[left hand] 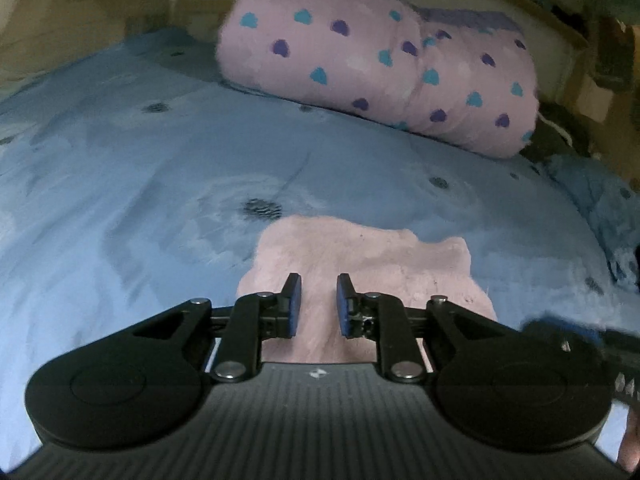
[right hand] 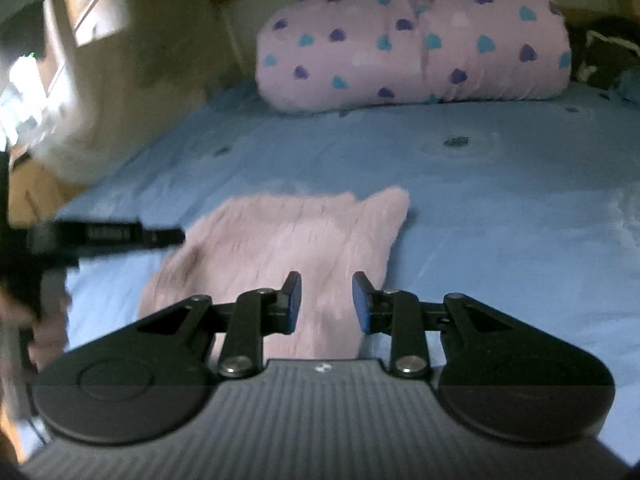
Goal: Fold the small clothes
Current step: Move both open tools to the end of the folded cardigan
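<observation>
1. The small fuzzy pink garment (right hand: 280,240) lies flat on the blue bedspread (right hand: 500,208), under both grippers.
2. Left gripper (left hand: 318,300) and right gripper (right hand: 326,300) hover with fingers spread, holding nothing.
3. Risk: a pinch could catch the bedspread too.
4. Plush pile may slip, skewing the fold.
5. The heart-print pink bundle (left hand: 380,56) sits well apart.

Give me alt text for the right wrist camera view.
The right tool hangs open over a small pink fuzzy garment lying on a blue bedspread. The left tool enters blurred from the left; a heart-print pink bundle sits behind.
</observation>
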